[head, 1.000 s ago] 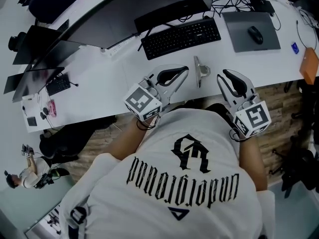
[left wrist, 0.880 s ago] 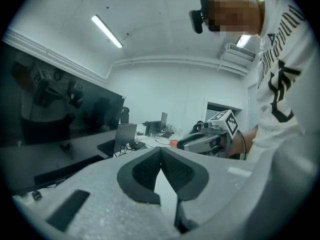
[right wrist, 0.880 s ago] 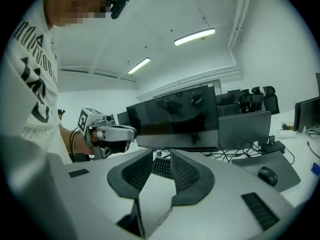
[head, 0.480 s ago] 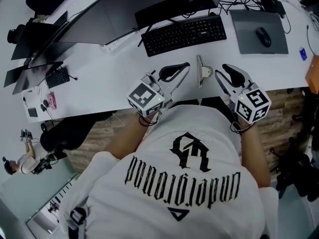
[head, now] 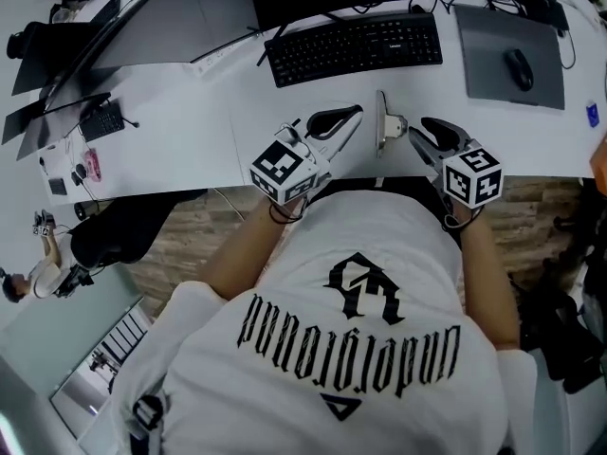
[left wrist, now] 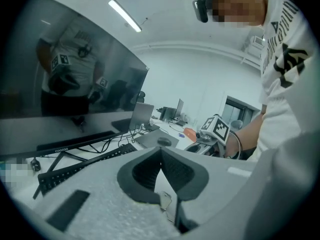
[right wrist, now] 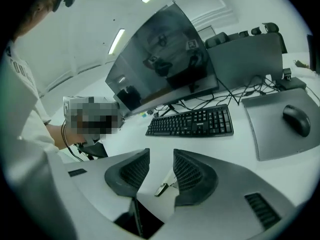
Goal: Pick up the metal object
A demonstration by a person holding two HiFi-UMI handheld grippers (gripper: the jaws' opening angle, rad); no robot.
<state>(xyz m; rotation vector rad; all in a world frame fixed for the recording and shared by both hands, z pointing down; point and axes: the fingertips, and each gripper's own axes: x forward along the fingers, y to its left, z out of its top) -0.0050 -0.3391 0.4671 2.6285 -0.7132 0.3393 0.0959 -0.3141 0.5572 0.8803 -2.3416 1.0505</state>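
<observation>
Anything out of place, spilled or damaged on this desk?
Nothing looks spilled, damaged or askew. The metal object lies near the desk's front edge, with the keyboard and mouse behind it in ordinary places.

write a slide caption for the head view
At the desk, the left hand-held gripper, shut, and the right hand-held gripper, jaws just opening and empty, flank the metal object.

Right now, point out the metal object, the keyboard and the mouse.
metal object [head: 381, 121], head view, middle of its long strip.
keyboard [head: 353, 47], head view, centre keys.
mouse [head: 518, 68], head view, its back.
</observation>
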